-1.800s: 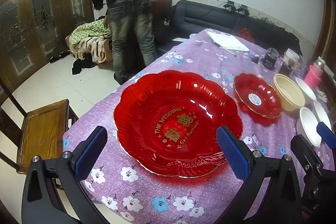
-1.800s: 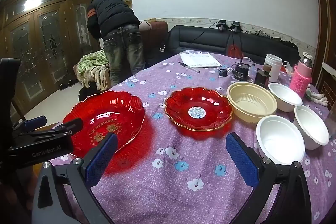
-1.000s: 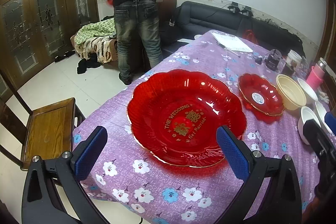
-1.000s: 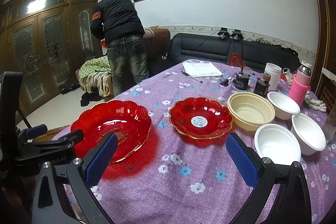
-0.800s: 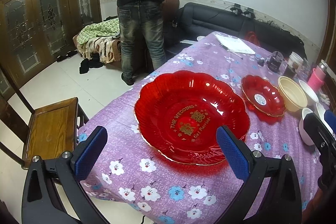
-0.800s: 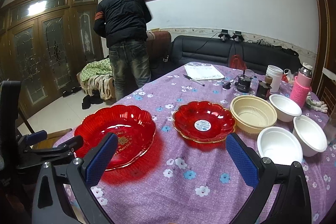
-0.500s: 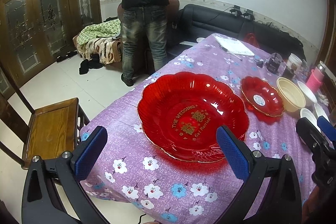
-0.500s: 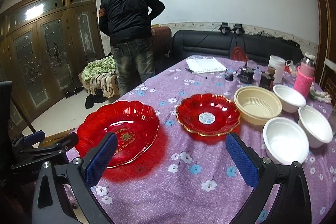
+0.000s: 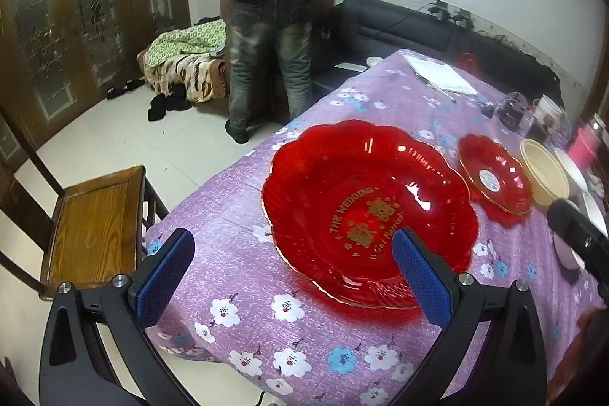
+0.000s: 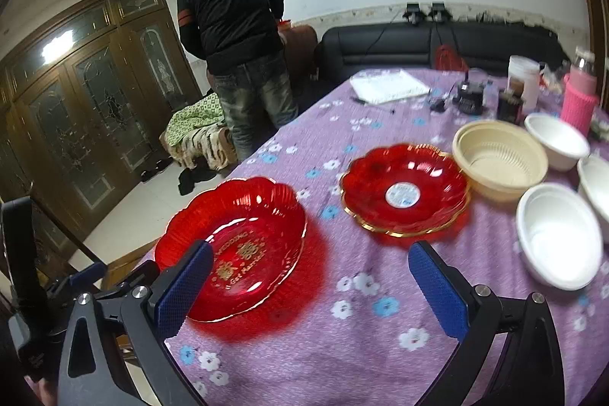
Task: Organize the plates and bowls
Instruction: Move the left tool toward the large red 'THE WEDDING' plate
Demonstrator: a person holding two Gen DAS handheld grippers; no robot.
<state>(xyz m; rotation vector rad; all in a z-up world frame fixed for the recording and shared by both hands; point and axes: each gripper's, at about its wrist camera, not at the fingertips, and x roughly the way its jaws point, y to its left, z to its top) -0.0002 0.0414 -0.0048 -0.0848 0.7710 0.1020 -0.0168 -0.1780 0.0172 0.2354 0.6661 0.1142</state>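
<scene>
Through the left wrist camera I have my left gripper (image 9: 293,273) hanging over the near corner of the table, its blue-padded fingers (image 9: 165,271) spread wide with nothing between them. Just ahead lies the large scalloped red plastic plate with gold wedding lettering (image 9: 367,212), flat on the purple flowered tablecloth (image 9: 236,200). Beyond it to the right sits the smaller red scalloped plate with a white round sticker (image 9: 493,177), then the beige plastic bowl (image 9: 544,172). A wooden chair (image 9: 95,231) stands beside the table's left edge, and a person in a dark jacket and jeans (image 9: 268,6) stands by the black sofa (image 9: 399,29).

Over on the right wrist camera my right gripper (image 10: 310,286) also has its fingers well apart and empty, above the cloth. The large plate (image 10: 236,246) is at left, the smaller plate (image 10: 405,191) ahead, apart from it. Touching or just beside that plate is the beige bowl (image 10: 500,158), with three white plastic bowls (image 10: 557,236) grouped near it. The view is a little blurred.
</scene>
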